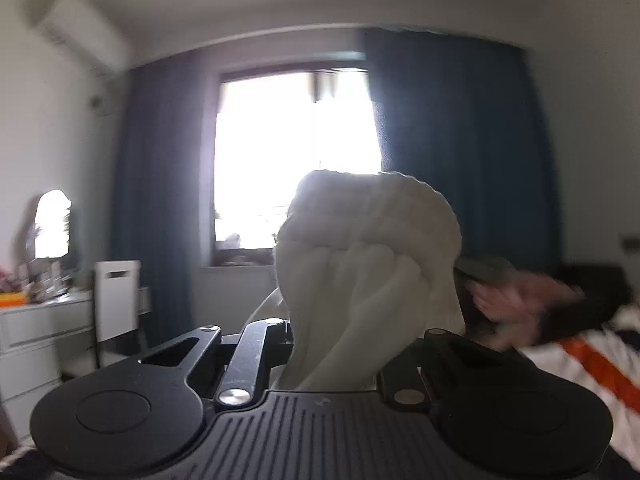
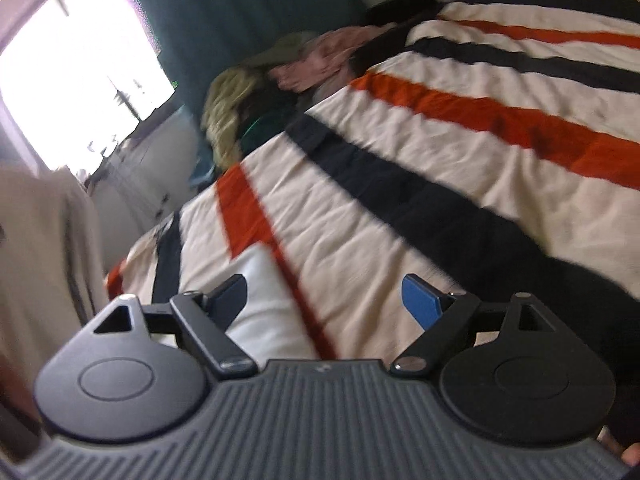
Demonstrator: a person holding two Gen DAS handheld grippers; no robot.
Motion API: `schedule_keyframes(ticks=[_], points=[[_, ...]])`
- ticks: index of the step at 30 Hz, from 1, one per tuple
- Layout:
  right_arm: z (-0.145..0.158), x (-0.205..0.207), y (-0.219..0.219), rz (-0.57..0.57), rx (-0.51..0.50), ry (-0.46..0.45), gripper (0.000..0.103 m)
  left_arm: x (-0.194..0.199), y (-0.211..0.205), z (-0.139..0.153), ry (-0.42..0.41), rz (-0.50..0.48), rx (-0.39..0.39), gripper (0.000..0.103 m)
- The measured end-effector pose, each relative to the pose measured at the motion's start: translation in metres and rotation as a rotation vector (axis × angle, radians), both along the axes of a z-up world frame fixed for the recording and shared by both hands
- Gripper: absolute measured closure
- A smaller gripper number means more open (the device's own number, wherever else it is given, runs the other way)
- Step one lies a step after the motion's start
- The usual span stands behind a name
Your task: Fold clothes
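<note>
A cream-white garment [image 1: 368, 272] is bunched up right in front of the left wrist camera and hangs from my left gripper [image 1: 356, 336], which is shut on it. The cloth hides the fingertips. In the right wrist view the same pale garment [image 2: 40, 240] hangs at the left edge. My right gripper [image 2: 324, 286] stands open above the bedspread [image 2: 440, 152], striped in cream, orange and black. Nothing is between its blue pads [image 2: 420, 300]. A heap of other clothes [image 2: 280, 68], olive, pink and yellow-green, lies at the far edge of the bed.
A bright window [image 1: 296, 152] with dark blue curtains [image 1: 460, 140] faces the left gripper. A white chair [image 1: 118, 300], a white dresser [image 1: 36, 340] with small items and a mirror [image 1: 52, 224] stand at the left. The blurred clothes heap [image 1: 524, 292] shows at the right.
</note>
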State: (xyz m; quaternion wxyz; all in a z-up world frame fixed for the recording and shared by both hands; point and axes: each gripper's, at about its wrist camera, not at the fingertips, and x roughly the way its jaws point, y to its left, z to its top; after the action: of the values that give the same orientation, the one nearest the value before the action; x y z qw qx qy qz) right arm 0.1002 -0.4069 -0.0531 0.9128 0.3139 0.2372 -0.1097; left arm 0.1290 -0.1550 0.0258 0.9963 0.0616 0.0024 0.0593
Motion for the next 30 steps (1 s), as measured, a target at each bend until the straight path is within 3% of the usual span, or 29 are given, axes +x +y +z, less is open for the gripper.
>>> schedule_keyframes(ticks=[2,5,7,9,11,13,14,17,20,22,24,28,30], points=[[0.003,-0.001,-0.014,-0.058,-0.025,-0.012,0.017,-0.001,-0.041,-0.037,0.045,-0.071,0.076,0.087],[0.003,0.000,-0.031,-0.122,-0.065,-0.016,0.016,0.003,-0.084,-0.096,0.180,-0.183,0.208,0.087],[-0.004,0.003,-0.040,-0.120,-0.026,-0.013,0.017,0.003,-0.094,-0.125,0.243,-0.224,0.252,0.087],[-0.011,0.006,-0.045,-0.108,0.018,-0.013,0.017,0.004,-0.098,-0.137,0.252,-0.238,0.284,0.086],[-0.015,0.009,-0.047,-0.098,0.050,-0.016,0.017,0.005,-0.103,-0.136,0.245,-0.256,0.296,0.082],[-0.012,0.010,-0.042,-0.101,0.013,-0.025,0.017,0.011,-0.091,-0.130,0.273,-0.268,0.268,0.063],[-0.010,0.011,-0.038,-0.100,-0.009,-0.031,0.017,0.015,-0.082,-0.126,0.297,-0.277,0.251,0.043],[-0.007,0.013,-0.030,-0.074,-0.052,-0.047,0.017,0.022,-0.068,-0.123,0.403,-0.338,0.307,0.023],[-0.005,0.012,-0.027,-0.055,-0.052,-0.058,0.017,0.024,-0.047,-0.121,0.487,-0.387,0.405,0.019],[-0.004,0.011,-0.024,-0.031,-0.033,-0.072,0.017,0.008,-0.029,-0.122,0.488,-0.392,0.451,0.016],[-0.003,0.009,-0.020,0.007,-0.011,-0.088,0.017,-0.007,0.000,-0.113,0.477,-0.371,0.439,0.008],[0.003,0.007,0.001,0.124,-0.008,-0.093,0.017,-0.037,0.058,-0.095,0.456,-0.326,0.415,0.005],[-0.001,0.007,0.006,0.171,0.071,-0.087,0.017,-0.041,0.078,-0.093,0.467,-0.266,0.369,0.004]])
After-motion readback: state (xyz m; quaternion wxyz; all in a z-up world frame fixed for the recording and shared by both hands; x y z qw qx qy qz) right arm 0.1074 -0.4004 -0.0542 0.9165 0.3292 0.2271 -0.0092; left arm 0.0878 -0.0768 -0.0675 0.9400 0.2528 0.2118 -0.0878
